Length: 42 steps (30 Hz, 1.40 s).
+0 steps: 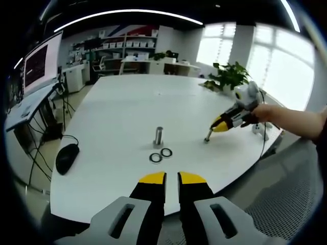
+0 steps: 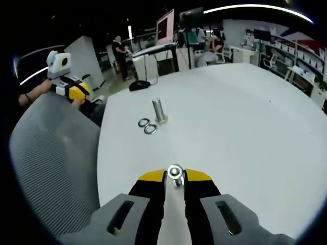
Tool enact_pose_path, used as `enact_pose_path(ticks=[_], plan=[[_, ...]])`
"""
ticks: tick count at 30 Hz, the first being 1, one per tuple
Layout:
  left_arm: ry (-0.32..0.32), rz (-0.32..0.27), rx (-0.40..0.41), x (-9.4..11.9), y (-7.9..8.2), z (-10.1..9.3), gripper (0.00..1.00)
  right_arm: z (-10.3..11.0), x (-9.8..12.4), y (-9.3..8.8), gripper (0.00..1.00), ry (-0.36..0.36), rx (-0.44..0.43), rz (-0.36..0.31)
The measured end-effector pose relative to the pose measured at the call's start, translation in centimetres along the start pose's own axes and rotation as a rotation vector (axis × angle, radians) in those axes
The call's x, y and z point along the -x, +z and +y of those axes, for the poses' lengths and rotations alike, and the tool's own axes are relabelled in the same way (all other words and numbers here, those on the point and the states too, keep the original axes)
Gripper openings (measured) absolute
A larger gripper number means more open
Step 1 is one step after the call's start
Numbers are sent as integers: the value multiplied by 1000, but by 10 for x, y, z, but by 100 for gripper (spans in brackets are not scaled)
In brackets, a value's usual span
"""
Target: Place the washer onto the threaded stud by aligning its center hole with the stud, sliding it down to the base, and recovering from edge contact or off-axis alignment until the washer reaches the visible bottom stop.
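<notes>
The right claw [image 2: 174,178], clamped on a bolt-like piece [image 2: 175,173], should set it aside; the left claw [image 1: 172,179], nearly together, takes a washer [image 1: 156,158] beside the upright stud [image 1: 158,137] mid-desk [image 1: 117,112].

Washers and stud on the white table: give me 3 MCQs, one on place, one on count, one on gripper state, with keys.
1. Where do the washers lie?
A. on the table, beside the stud
B. threaded on the stud
C. on the mouse

2. How many washers lie loose?
A. one
B. two
C. four

3. What is between the right gripper fingers?
A. nothing
B. a washer
C. a bolt

Key: 1 A, both rings lie flat by the stud's base; 2 B, two rings show in both views; 3 C, the right gripper view shows a socket head clamped at its fingertips.
</notes>
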<state>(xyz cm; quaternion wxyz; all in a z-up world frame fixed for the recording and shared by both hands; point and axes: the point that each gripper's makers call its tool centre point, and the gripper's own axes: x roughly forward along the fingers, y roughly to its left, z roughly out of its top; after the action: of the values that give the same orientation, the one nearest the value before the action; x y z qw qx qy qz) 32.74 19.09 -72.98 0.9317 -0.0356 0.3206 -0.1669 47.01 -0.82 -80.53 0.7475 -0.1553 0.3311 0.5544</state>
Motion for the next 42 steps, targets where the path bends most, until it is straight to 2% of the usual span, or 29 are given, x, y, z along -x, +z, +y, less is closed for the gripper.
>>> enact_pose_path(ticks=[6, 10, 16, 21, 25, 32, 37, 42], plan=[[-1, 2, 1, 0, 0, 0, 6, 4, -6, -4, 15, 2, 31, 28], [-1, 3, 1, 0, 0, 0, 6, -1, -6, -7, 26, -20, 41, 45], [-1, 7, 0, -1, 0, 0, 6, -13, 1, -3, 27, -62, 11, 11], [-1, 7, 1, -1, 0, 0, 6, -15, 8, 20, 27, -35, -140, -138], [0, 7, 1, -1, 0, 0, 6, -22, 17, 38, 27, -47, -201, -244], [-1, 15, -2, -1, -2, 0, 6, -48, 36, 50, 27, -149, -302, -364], [-5, 14, -6, -1, -1, -2, 6, -62, 50, 52, 27, -217, -318, -391], [-5, 6, -5, -1, 0, -1, 6, -79, 72, 72, 27, -256, -442, -513]])
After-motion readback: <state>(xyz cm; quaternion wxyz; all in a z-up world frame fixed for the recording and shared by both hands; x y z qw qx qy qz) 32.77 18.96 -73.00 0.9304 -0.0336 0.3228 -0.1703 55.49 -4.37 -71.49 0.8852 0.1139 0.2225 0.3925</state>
